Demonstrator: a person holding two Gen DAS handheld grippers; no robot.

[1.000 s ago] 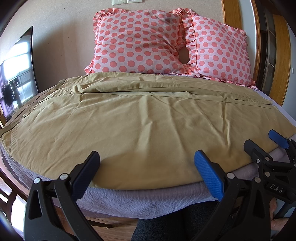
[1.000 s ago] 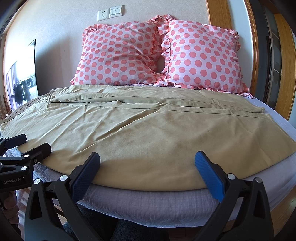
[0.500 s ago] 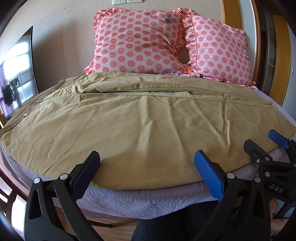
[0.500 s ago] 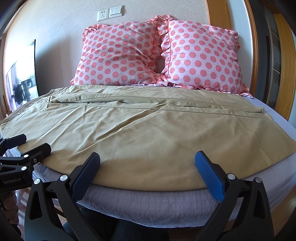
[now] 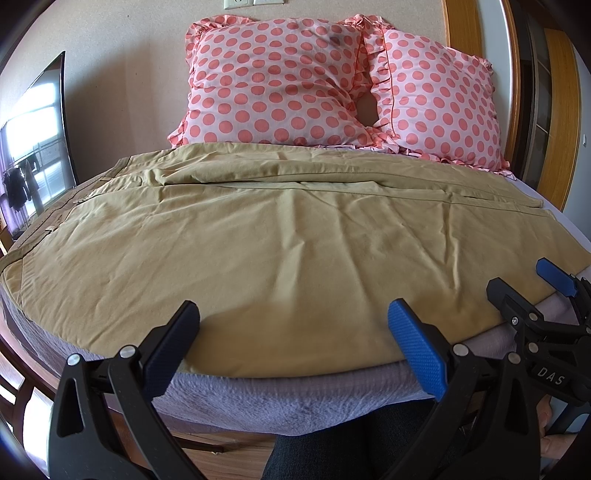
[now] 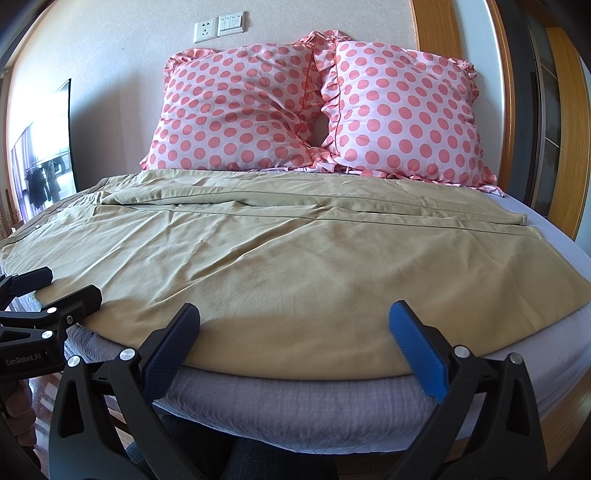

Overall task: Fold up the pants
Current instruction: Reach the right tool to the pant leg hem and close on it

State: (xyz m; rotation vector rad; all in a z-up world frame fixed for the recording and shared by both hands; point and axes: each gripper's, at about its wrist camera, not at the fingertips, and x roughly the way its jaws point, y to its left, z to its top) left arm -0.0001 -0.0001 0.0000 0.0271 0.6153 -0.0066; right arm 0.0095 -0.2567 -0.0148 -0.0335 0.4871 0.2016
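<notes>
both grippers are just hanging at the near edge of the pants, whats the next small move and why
Probably ease both forward and down onto the near edge of the pants. The left gripper and right gripper are open, holding nothing, and the khaki cloth lies spread flat across the bed, unfolded.

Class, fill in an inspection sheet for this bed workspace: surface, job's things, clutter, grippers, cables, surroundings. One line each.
Surface: bed with a lilac sheet, its near edge bare.
Job's things: khaki pants spread flat across the bed, lightly creased, not yet folded.
Clutter: two polka-dot pillows propped against the wall, behind the pants.
Grippers: left gripper and right gripper both at the near edge, jaws open, holding nothing.
Cables: nothing seen.
Surroundings: wall socket and switch above the pillows, dark screen on the left, wooden door frame on the right.
</notes>
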